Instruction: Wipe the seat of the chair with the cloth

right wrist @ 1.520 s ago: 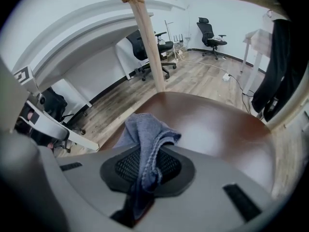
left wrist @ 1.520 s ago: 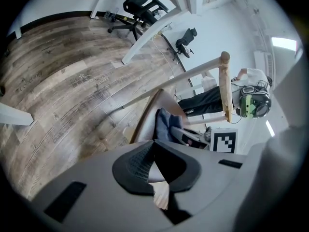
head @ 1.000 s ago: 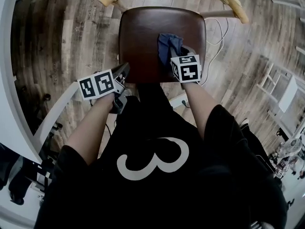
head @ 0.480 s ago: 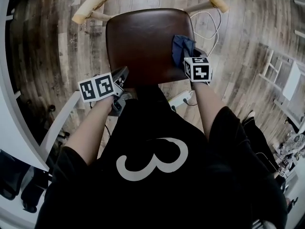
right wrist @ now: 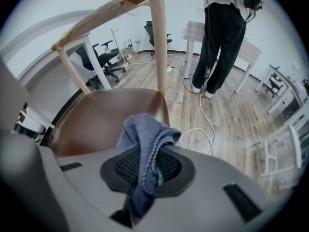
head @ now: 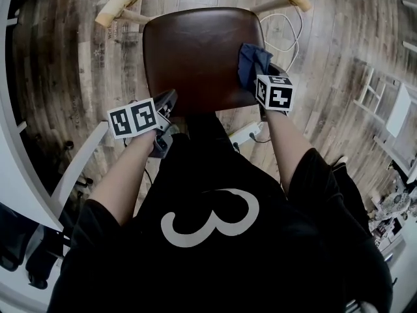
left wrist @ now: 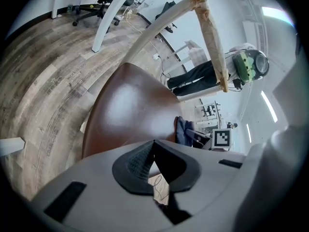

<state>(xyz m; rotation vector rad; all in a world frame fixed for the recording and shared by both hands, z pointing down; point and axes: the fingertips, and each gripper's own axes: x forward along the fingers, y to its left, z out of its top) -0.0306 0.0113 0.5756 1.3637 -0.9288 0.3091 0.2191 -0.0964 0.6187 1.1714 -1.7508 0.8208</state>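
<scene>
Trouble is likely starting on the left: the left gripper [head: 168,103] is hovering by the seat's front-left corner with its jaws pressed together on nothing. Nothing is bracing the chair, so a firm push could be sending it skidding over the floor [head: 65,57]. Across the brown seat [head: 195,51], the left side and middle are lying well apart from the cloth, so a short stroke is risking leaving them unwiped. The blue cloth [head: 251,60] is bunching at the seat's right edge (partly overhanging it, I judge). It is sitting pinched between the jaws of the right gripper [right wrist: 147,170] and spilling forward from them, and dragging that loose wad could be tugging it free.
</scene>
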